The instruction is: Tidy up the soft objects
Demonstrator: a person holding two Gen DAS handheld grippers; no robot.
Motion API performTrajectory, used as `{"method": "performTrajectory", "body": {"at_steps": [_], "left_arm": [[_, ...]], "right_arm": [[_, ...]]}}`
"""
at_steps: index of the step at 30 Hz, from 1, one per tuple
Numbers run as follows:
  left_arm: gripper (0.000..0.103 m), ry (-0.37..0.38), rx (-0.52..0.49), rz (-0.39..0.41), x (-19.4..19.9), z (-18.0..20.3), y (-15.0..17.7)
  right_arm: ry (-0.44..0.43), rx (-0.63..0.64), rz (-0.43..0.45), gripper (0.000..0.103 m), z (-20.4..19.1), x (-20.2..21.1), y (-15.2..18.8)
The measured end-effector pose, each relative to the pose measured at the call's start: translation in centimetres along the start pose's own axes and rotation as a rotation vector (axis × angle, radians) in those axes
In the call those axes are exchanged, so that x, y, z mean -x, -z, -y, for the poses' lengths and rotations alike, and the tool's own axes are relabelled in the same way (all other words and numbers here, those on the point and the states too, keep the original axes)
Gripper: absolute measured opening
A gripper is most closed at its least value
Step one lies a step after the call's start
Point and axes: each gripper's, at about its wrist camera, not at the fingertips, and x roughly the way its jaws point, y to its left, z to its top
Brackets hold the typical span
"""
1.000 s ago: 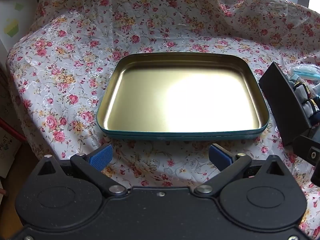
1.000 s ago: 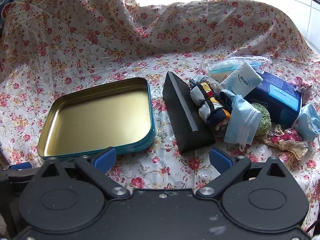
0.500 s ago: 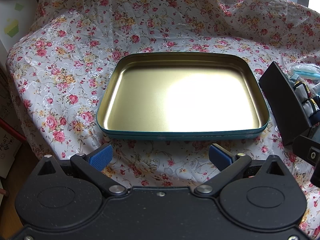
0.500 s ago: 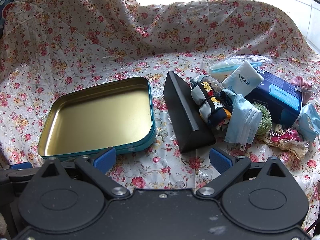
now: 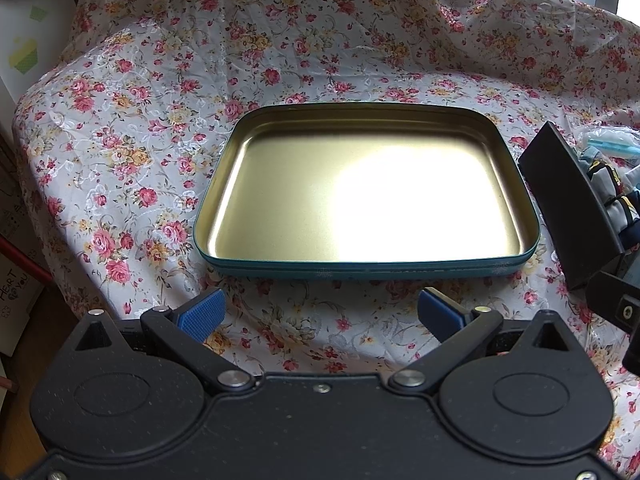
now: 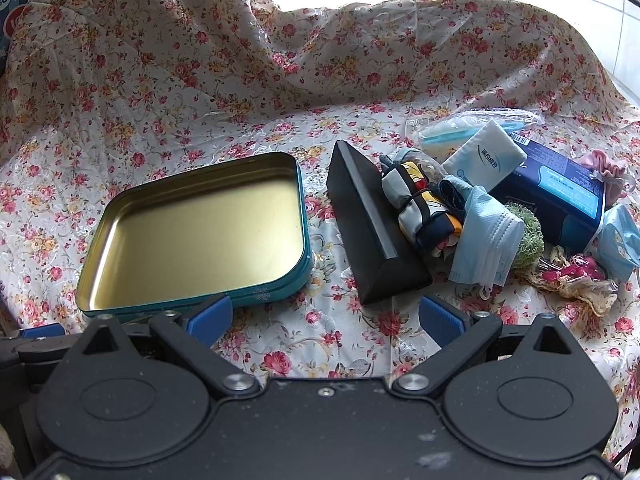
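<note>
My left tool [image 5: 320,310] is spread wide, gripping nothing, with the teal tin [image 5: 366,268] at twelve o'clock on the floral cloth [image 5: 132,120]. My right tool [image 6: 326,316], also spread and empty, has the black case [image 6: 372,236] at twelve, and face masks [image 6: 486,236] and rolled fabric [image 6: 424,208] heaped at one o'clock.

Teal tin [image 6: 256,294] with gold inside, rose-print cloth [image 6: 200,92], black case [image 6: 372,232]

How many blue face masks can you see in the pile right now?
2: one face mask draped beside the black case, another mask at the pile's far right. More may be hidden underneath.
</note>
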Motion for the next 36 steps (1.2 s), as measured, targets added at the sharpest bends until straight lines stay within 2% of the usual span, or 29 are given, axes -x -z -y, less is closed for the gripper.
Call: {"method": "performTrajectory", "body": {"at_steps": [36], "left_arm": [[0.1,-0.003,0.011,-0.015,-0.66,-0.33,0.4]], "right_arm": [[-0.001,-0.001,-0.004,0.101,-0.34,0.02,0.02]]}}
